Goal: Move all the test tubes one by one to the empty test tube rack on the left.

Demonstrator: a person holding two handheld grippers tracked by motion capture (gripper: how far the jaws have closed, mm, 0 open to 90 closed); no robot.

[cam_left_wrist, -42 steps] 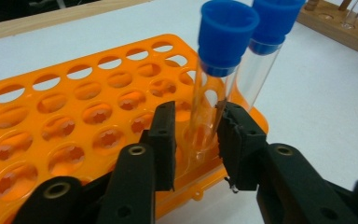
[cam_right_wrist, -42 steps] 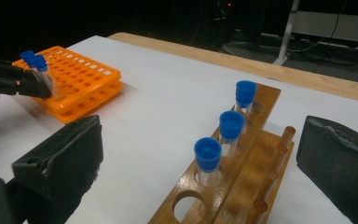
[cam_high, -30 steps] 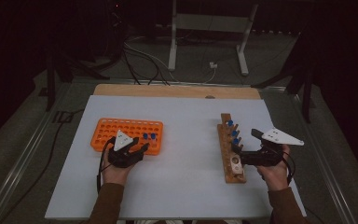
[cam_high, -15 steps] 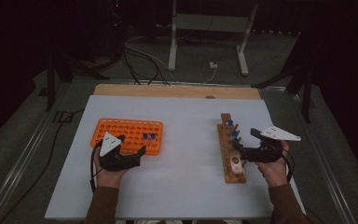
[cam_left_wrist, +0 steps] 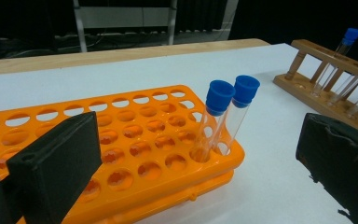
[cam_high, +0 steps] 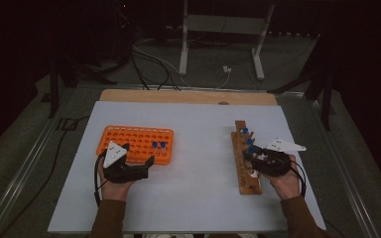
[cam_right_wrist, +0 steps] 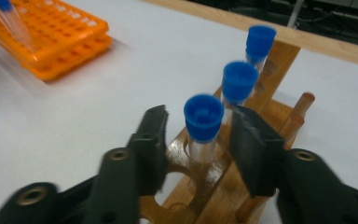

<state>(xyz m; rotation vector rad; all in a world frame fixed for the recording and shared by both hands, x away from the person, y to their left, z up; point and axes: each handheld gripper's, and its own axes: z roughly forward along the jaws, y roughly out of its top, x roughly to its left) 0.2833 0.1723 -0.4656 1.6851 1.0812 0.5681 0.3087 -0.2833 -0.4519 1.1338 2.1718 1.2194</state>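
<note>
I counted two racks on the white table [cam_high: 198, 198]: an orange plastic rack [cam_high: 135, 143] on my left and a wooden rack [cam_high: 241, 163] on my right. Two blue-capped tubes [cam_left_wrist: 221, 119] stood side by side in the orange rack's corner holes. Three blue-capped tubes stood in a row in the wooden rack [cam_right_wrist: 200, 196], and the nearest tube [cam_right_wrist: 203, 128] was the one I was working on.

Compared with a second ago, my left gripper [cam_high: 138, 157] had backed off from the orange rack toward me, and its jaws had just been opening; they stood spread wide with nothing between them, the two tubes well beyond them. My right gripper [cam_right_wrist: 196, 140] had dropped down onto the wooden rack, and its jaws had just been closing around the nearest tube. In the right gripper view the tube sat between my pads [cam_right_wrist: 156, 140], with a sliver of gap on each side, so I was not yet pinching it.

That tube stood upright in its hole, long axis vertical, blue cap on top. The two tubes in the orange rack leaned slightly, caps up as well.
</note>
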